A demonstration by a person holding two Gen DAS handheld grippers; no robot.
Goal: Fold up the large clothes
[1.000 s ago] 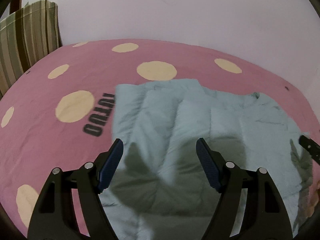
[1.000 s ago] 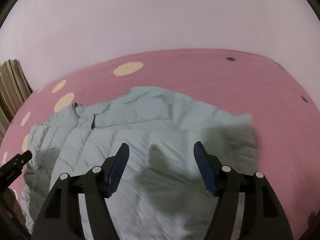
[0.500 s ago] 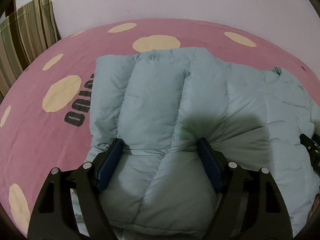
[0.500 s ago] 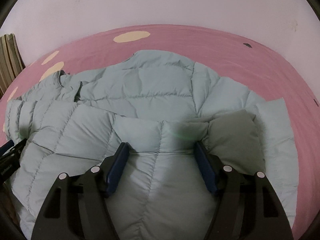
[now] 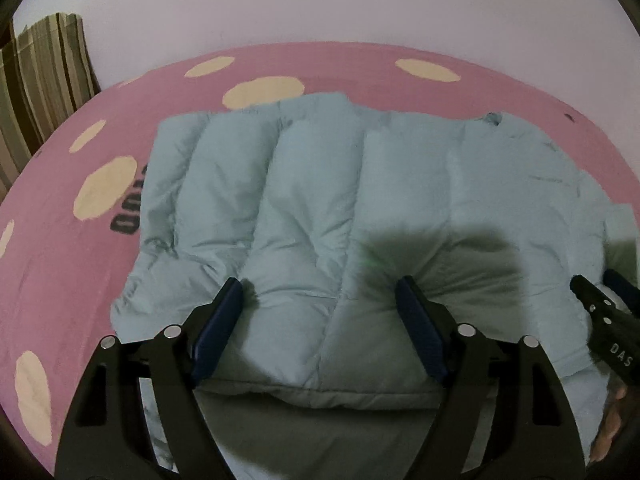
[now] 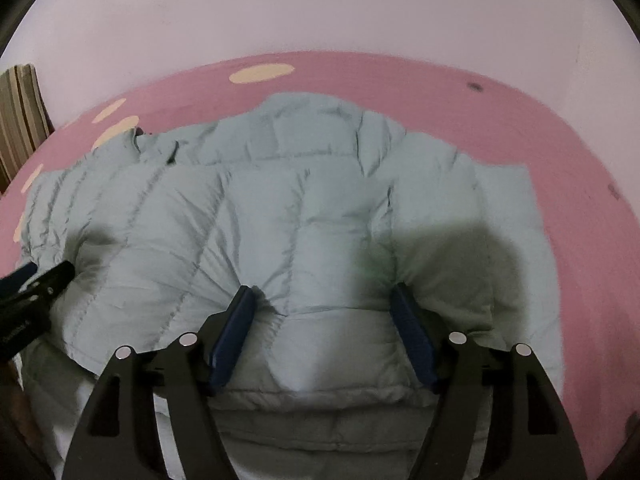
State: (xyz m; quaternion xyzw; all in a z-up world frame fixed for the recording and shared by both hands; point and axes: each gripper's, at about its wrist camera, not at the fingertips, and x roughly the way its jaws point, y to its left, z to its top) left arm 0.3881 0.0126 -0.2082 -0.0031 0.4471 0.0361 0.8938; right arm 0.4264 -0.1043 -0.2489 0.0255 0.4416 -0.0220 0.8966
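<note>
A pale blue quilted puffer jacket (image 5: 320, 192) lies spread on the pink bed; it also fills the right wrist view (image 6: 304, 208). My left gripper (image 5: 320, 292) is open, its fingertips pressed into the jacket's near folded edge. My right gripper (image 6: 322, 300) is open too, fingertips pressed into the near edge further right. The right gripper's tip (image 5: 600, 308) shows at the right edge of the left wrist view. The left gripper's tip (image 6: 44, 280) shows at the left edge of the right wrist view.
The pink bedsheet (image 5: 60, 248) has cream spots and dark lettering (image 5: 128, 216) beside the jacket. A striped pillow (image 5: 40, 80) stands at the far left against the pale wall (image 5: 320, 0). Pink sheet (image 6: 580, 200) lies to the jacket's right.
Both grippers have come down from above the jacket onto its near edge. The jacket now looks closer, and its padding bulges between the open fingers.
</note>
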